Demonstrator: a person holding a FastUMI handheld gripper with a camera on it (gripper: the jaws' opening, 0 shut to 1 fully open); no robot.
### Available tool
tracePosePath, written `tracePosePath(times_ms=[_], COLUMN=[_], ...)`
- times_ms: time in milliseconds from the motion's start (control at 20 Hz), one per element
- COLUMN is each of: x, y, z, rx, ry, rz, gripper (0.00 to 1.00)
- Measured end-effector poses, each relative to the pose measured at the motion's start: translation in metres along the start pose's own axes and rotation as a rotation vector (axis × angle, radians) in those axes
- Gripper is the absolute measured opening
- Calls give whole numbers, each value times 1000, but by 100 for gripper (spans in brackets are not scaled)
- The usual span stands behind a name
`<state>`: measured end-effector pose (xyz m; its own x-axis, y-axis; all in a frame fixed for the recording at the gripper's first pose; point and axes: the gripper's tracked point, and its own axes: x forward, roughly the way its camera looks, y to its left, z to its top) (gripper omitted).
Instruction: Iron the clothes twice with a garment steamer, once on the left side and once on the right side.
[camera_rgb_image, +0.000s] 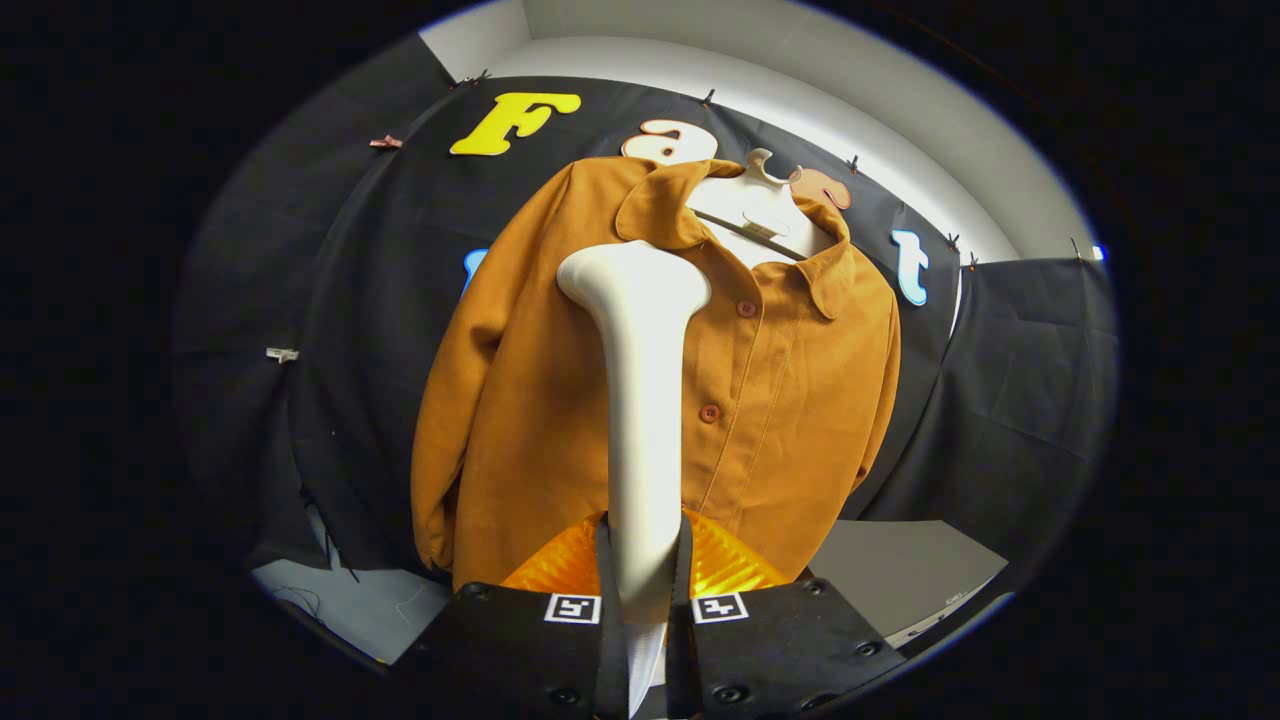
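Observation:
An orange-brown button-up jacket (800, 400) hangs on a white hanger (757, 212) against the booth's wall, facing me. My gripper (642, 570) is shut on the handle of a white garment steamer (640, 400), both fingers pressing its sides. The steamer stands up from between the fingers, and its wide head (632, 282) sits over the jacket's upper chest, left of the button line and just below the collar. Whether the head touches the cloth I cannot tell. Two buttons (709, 413) show to the right of the steamer.
A grey surface (900, 575) lies below the jacket on the right, and a pale floor patch with a thin cord (350, 600) lies below on the left. Small clips (283, 354) pin the black cloth around the jacket.

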<state>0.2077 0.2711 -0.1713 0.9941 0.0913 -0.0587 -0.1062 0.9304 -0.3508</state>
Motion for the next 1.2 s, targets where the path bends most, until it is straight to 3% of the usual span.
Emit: tracePosePath(times_ms=[1200], x=[-29], y=[17], z=[-185], rx=[-1], ry=[389], rz=[41], gripper=[18])
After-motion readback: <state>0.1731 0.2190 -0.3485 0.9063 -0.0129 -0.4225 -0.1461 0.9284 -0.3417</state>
